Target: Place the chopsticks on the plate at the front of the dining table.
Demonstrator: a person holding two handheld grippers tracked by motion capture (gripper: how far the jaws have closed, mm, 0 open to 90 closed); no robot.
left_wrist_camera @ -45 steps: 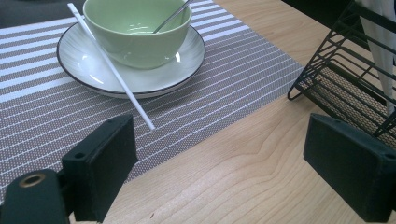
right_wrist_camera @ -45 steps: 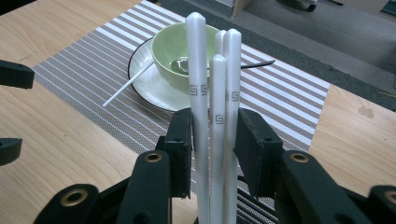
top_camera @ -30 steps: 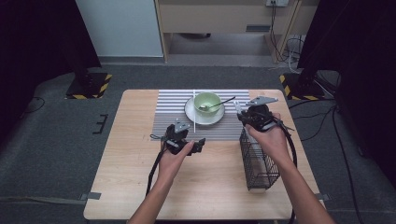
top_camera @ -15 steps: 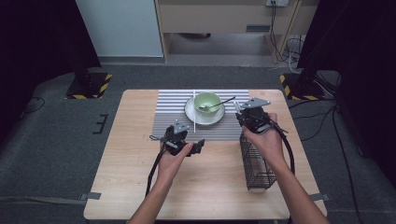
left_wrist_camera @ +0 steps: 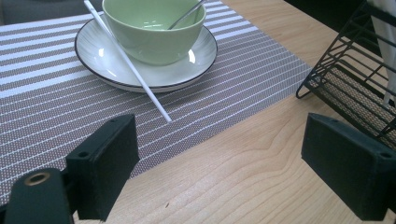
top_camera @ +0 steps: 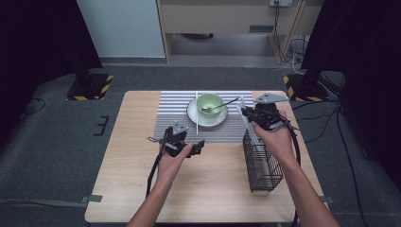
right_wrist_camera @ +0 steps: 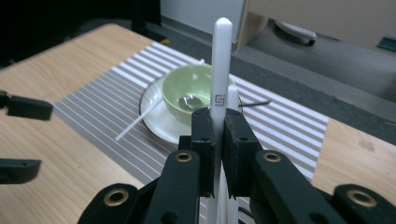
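A green bowl (top_camera: 210,102) with a metal spoon (top_camera: 223,104) in it sits on a white plate (top_camera: 194,115). One white chopstick (top_camera: 196,111) leans on the plate's left rim, its tip on the striped mat (top_camera: 175,106). My right gripper (top_camera: 246,113) is shut on a second white chopstick (right_wrist_camera: 220,70), held upright over the near-left corner of the black wire rack (top_camera: 262,163); its jaws have just been closing on it. My left gripper (top_camera: 188,140) is open and empty above bare wood before the mat, facing the bowl (left_wrist_camera: 154,28) and the leaning chopstick (left_wrist_camera: 128,70).
The mat lies across the far middle of the wooden table (top_camera: 132,179). The wire rack (left_wrist_camera: 350,74) stands on the right side, close to the table's right edge. Beyond the table lie grey floor, a cabinet and cables.
My right gripper has edged slightly away from me with the chopstick pinched in it. The left gripper, bowl, plate and rack stay where they were.
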